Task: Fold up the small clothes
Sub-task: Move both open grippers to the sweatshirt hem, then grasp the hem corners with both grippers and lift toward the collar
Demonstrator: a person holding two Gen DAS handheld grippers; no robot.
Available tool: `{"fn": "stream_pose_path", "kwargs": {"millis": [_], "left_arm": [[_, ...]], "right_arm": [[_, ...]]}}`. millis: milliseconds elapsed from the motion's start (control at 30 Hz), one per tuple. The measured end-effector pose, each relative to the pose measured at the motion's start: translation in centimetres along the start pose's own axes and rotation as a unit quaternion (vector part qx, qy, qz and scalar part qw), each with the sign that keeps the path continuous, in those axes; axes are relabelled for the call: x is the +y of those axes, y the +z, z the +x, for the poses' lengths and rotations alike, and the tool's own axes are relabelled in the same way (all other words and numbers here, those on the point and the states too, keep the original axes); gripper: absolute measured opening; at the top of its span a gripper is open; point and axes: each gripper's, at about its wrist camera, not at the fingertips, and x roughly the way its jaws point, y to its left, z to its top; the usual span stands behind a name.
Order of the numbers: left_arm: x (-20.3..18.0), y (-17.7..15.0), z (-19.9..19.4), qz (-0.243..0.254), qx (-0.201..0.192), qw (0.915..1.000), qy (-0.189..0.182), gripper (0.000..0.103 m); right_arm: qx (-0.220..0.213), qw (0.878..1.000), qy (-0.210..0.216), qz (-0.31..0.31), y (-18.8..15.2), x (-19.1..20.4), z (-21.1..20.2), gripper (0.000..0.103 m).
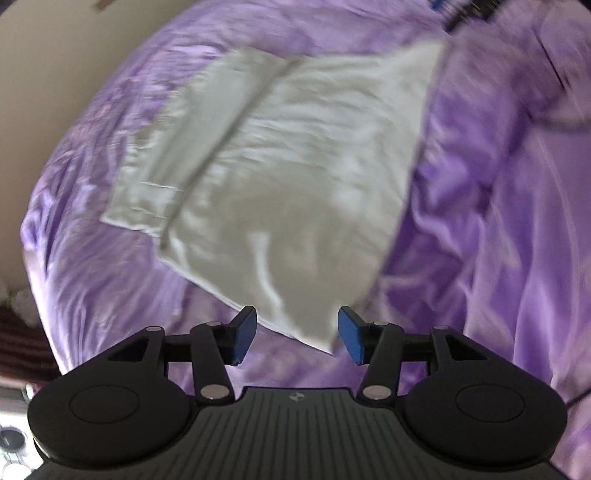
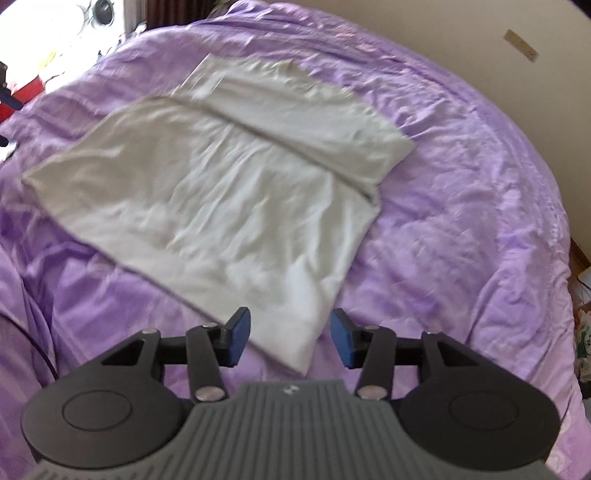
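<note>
A pale grey-white shirt [image 1: 280, 177] lies spread on a purple bedspread [image 1: 498, 240], filling the middle of both wrist views. In the left wrist view the left gripper [image 1: 297, 338] hangs at the bottom centre of the frame, its blue pads [image 1: 243, 338] standing apart with nothing pinched between them; a corner of the shirt shows on the bed below the gap, near the right-hand pad. A folded band of cloth (a sleeve, by the stitched hem) lies along the shirt's left side, toward the upper left of the frame. This view is smeared, so finer creases cannot be told.

In the right wrist view the right gripper [image 2: 290, 341] sits at the bottom centre, jaws likewise released and empty, with the shirt's [image 2: 221, 184] near corner showing below the gap. A folded strip runs along the shirt's upper right edge. The bedspread [image 2: 461, 240] fills the rest of the frame, and a cream wall [image 2: 480, 22] shows at the upper right.
</note>
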Motion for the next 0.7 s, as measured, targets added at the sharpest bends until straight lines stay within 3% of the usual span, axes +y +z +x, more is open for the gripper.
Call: {"fn": "stream_pose_path", "kwargs": {"millis": [133, 333, 567, 700], "left_arm": [[-1.9, -0.8, 1.9, 0.04, 0.009, 0.999, -0.017, 0.074], [-3.4, -1.0, 5.6, 0.076, 0.035, 0.9965, -0.003, 0.074], [-4.3, -1.2, 8.0, 0.088, 0.038, 0.9952, 0.022, 0.075], [-5.4, -1.4, 8.8, 0.087, 0.026, 0.9944, 0.053, 0.074]], "right_arm": [[0.017, 0.999, 0.003, -0.038, -1.2, 1.0, 1.8, 0.05], [0.015, 0.995, 0.013, -0.102, -1.6, 1.6, 3.1, 0.061], [0.041, 0.978, -0.022, -0.203, -2.7, 3.2, 4.9, 0.061], [0.03, 0.971, -0.04, -0.235, -3.0, 4.0, 6.5, 0.056]]}}
